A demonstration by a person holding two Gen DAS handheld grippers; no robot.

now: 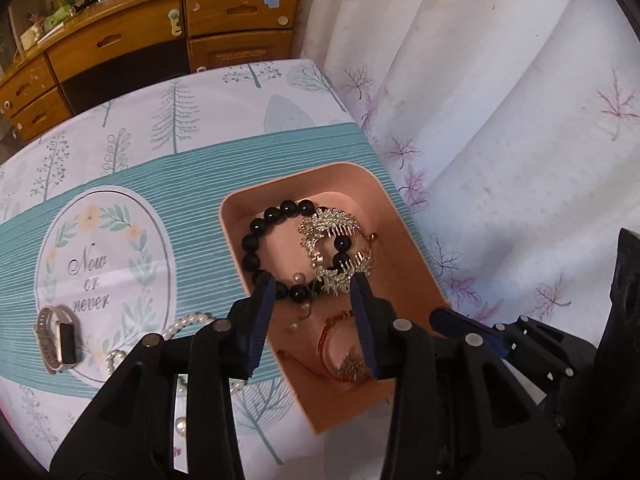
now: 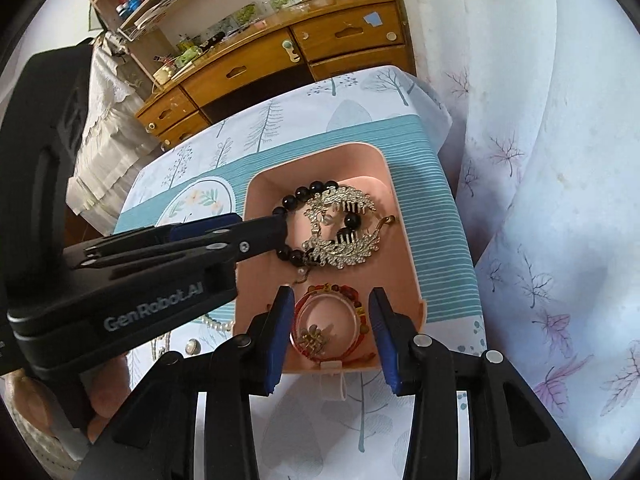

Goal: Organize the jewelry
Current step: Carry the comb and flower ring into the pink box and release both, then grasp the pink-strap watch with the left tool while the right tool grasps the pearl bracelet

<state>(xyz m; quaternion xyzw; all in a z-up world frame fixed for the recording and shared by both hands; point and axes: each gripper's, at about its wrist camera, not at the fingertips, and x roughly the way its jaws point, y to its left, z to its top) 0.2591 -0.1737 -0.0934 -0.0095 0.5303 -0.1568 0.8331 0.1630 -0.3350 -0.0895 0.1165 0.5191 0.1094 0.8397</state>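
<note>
A pink tray (image 1: 400,248) sits at the table's right edge. In its far half lie a black bead bracelet (image 1: 250,244) and, partly on top of it, a silver rhinestone hair comb (image 1: 318,234). My left gripper (image 1: 314,286) hangs open just above them, its blue pads either side of the nearest beads without pressing. In the near half of the tray (image 2: 400,224) a red bead bracelet (image 2: 352,294) rings a clear bangle (image 2: 326,320) and a small gold charm. My right gripper (image 2: 332,296) is open over these, touching nothing. The left gripper (image 2: 278,227) reaches in from the left over the black bracelet (image 2: 304,192) and comb (image 2: 340,256).
On the printed tablecloth (image 1: 160,200) left of the tray lie a band watch (image 1: 60,340) and a pearl necklace (image 1: 188,322). A wooden dresser (image 1: 160,32) stands behind the table. A pale curtain (image 1: 500,120) hangs along the right side. A hand (image 2: 108,396) holds the left gripper.
</note>
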